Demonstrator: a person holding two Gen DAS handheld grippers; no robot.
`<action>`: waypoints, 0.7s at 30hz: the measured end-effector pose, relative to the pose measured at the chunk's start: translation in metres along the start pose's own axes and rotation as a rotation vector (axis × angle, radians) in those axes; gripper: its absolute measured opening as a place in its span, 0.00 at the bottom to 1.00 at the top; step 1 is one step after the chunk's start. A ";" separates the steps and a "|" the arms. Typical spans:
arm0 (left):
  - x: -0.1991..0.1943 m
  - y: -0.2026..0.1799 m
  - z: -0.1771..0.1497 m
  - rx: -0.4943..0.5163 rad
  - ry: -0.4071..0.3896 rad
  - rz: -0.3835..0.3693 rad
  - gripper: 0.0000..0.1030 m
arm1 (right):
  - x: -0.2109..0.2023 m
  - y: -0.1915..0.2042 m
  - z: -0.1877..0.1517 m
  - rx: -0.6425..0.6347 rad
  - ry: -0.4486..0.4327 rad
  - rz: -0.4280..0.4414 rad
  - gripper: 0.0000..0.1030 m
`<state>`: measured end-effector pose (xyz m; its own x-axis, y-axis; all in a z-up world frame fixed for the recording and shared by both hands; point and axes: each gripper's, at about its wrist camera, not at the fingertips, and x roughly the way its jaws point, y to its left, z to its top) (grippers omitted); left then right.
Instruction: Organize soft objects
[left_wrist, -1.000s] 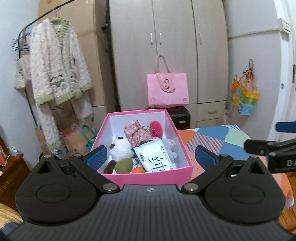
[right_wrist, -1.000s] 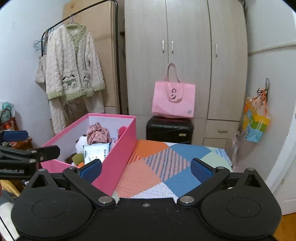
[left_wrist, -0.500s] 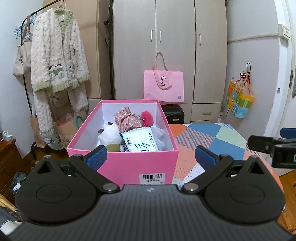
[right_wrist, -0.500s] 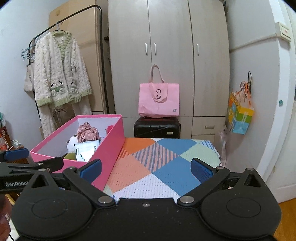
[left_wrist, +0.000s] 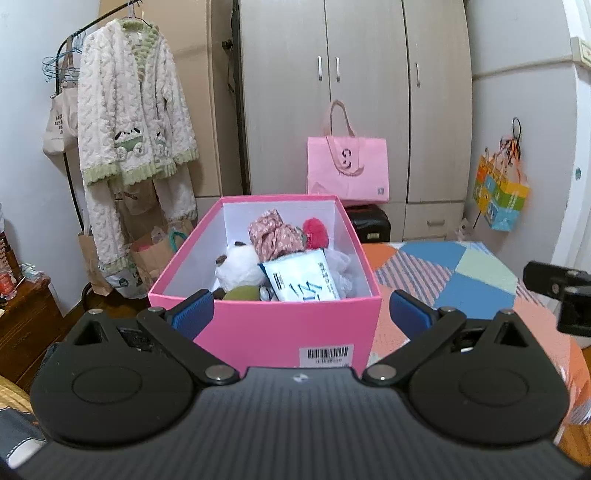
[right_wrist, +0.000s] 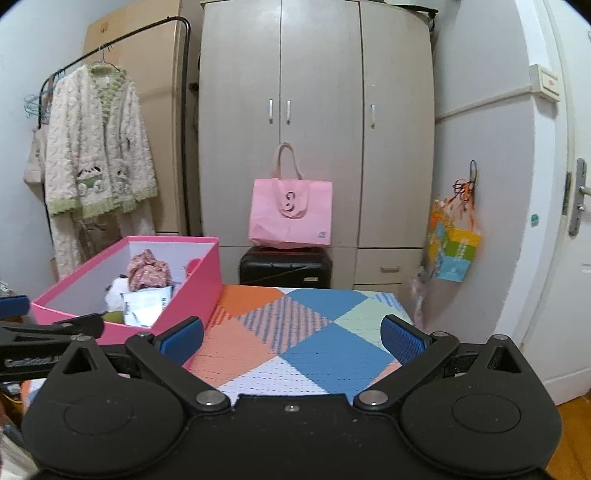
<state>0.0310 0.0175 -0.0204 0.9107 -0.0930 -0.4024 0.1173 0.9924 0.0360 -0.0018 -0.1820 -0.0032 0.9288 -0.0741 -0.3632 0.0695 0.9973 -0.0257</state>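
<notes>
Left claw (left_wrist: 301, 314) spread wide, empty, squarely facing pink box (left_wrist: 266, 325) end-on, long axis running away | right claw (right_wrist: 291, 334) also open, box off to its left | left nearer | wipes pack (left_wrist: 303, 280) topmost inside

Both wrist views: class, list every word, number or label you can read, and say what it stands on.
"S"-like logo: on the pink tote bag.
Barcode label: on the pink box; digits too small to read.
Large blue characters: on the white wipes pack; not legible.
Print on the beige hanging bag: blurred.
White lettering on the left gripper: blurred.
</notes>
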 end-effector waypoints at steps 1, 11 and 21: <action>0.000 -0.001 -0.001 0.006 0.007 0.000 1.00 | 0.001 -0.001 0.000 -0.002 0.004 0.002 1.00; 0.000 -0.006 -0.006 0.022 0.017 -0.012 1.00 | -0.002 -0.004 -0.002 -0.013 -0.012 -0.026 1.00; 0.002 -0.015 -0.012 0.033 -0.019 -0.017 1.00 | 0.003 -0.006 -0.005 -0.017 -0.001 -0.058 1.00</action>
<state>0.0262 0.0036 -0.0325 0.9157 -0.1113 -0.3861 0.1454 0.9875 0.0602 -0.0011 -0.1881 -0.0091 0.9239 -0.1318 -0.3593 0.1171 0.9912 -0.0625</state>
